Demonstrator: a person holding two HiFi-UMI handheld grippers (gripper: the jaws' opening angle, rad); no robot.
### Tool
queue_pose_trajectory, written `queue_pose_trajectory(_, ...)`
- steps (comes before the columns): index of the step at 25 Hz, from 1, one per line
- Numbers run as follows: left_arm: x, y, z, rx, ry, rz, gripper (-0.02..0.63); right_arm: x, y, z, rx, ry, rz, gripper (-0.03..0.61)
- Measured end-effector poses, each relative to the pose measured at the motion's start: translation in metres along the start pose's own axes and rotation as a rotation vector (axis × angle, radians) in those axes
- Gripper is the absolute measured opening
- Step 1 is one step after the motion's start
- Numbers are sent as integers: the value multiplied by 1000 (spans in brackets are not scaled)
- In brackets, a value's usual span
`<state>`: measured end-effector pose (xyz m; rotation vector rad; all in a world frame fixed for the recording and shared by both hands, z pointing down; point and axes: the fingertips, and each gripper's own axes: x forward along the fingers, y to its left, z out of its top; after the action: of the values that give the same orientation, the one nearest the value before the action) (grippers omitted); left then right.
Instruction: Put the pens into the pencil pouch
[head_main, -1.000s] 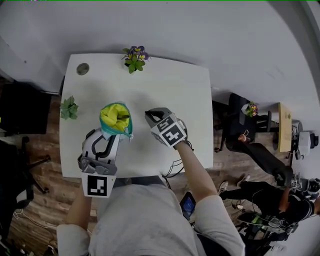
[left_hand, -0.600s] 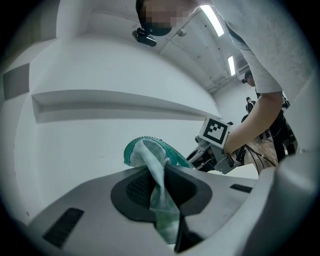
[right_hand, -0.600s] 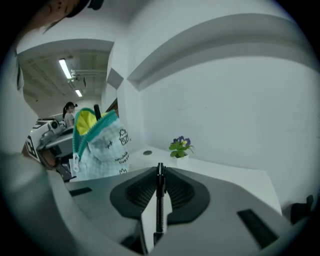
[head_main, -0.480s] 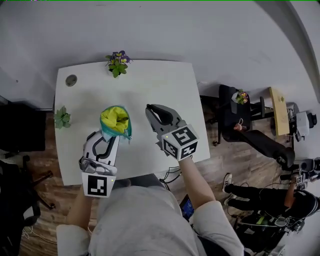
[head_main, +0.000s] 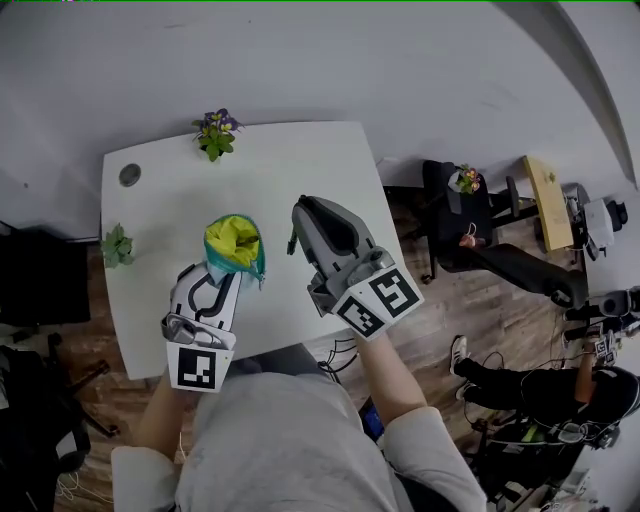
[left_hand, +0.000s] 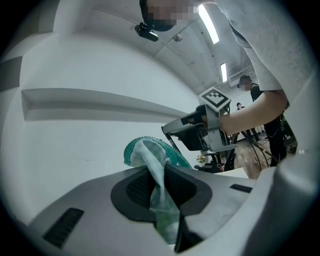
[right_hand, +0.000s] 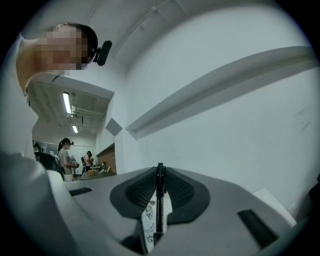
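Clamping the rim of the teal, yellow-lined fabric pencil pouch (head_main: 232, 243) at centre frame, the left gripper (head_main: 222, 280) holds it; the right gripper (head_main: 300, 218), just right of it, pinches a slim black pen (right_hand: 160, 200).

Cloth pencil pouch (head_main: 232, 245), smooth matt table (head_main: 290, 170)

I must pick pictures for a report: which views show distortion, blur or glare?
Head view: sharp, but the lens bends the table edges. Left gripper view: dark round border, pouch sharp, ceiling lamp glares. Right gripper view: same border, pen sharp, far room soft.
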<state>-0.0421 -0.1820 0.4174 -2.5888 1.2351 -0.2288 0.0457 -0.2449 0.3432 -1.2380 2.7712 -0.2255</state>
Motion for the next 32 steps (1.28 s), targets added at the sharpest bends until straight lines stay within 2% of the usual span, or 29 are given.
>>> queue_pose_trajectory(7,1,-8,6,0,-21,-25,75,-9,30,63,1,-174,51,69)
queue_pose_trajectory(13,2,-14,10,8,-31,-44,75,-10,60,90,31,-277,132,69)
queue_pose_trajectory(20,5,-17,16,1,-46,-49,75,-10,78,86,76,-328,187,69)
queue_pose_trajectory(29,4,-16,22,2,-68,-48,75,-5,83,60,67,-279,181,69)
queue_pose_trajectory(32,4,-14,21,-4,-68,-47,75,-2,85,53,35,-257,186,69)
